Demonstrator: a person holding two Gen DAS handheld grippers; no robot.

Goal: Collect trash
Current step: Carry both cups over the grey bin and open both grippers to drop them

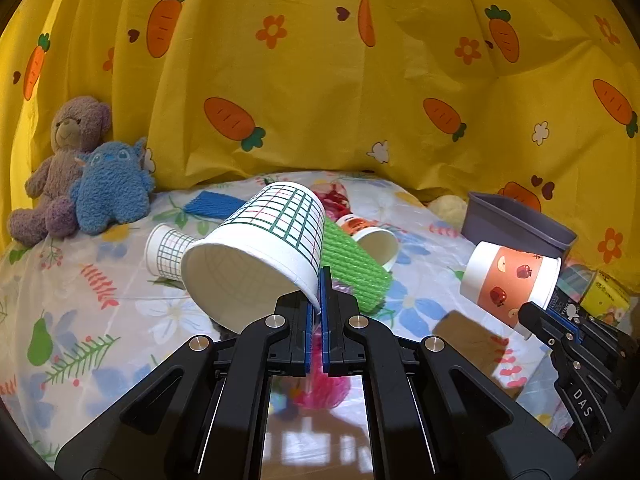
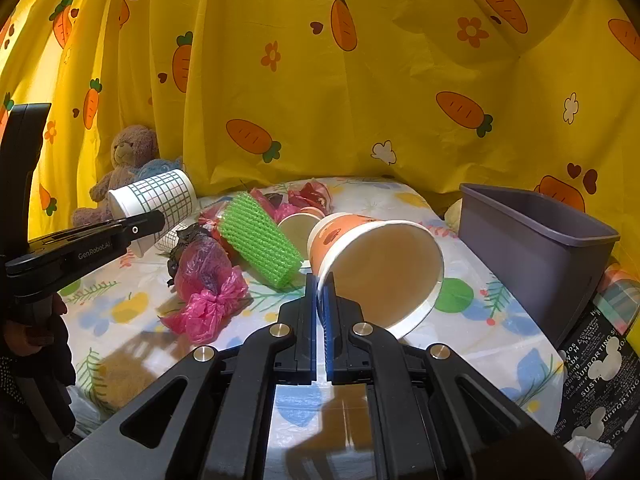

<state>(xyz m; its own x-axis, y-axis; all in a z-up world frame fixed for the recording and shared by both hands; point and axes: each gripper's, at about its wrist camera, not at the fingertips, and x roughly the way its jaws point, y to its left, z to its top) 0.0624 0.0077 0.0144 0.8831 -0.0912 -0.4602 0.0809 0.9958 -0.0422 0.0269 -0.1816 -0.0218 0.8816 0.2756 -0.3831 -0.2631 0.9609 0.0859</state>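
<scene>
Pinching the rim of a grid-patterned paper cup [image 1: 256,248], the left gripper [image 1: 320,300] holds it tilted above the floral-sheeted bed [image 1: 100,320], left of the grey bin [image 2: 536,240]. Right gripper [image 2: 319,296] pinches the rim of an orange apple-print cup [image 2: 376,264], lifted just left of that bin. Green foam netting [image 2: 260,240] and a pink bag [image 2: 208,280] lie further left.

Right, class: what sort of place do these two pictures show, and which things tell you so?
Probably a staged tabletop in a home or play corner: a floral cloth covers the surface, a carrot-print curtain hangs behind, and a teddy sits at the back.
</scene>
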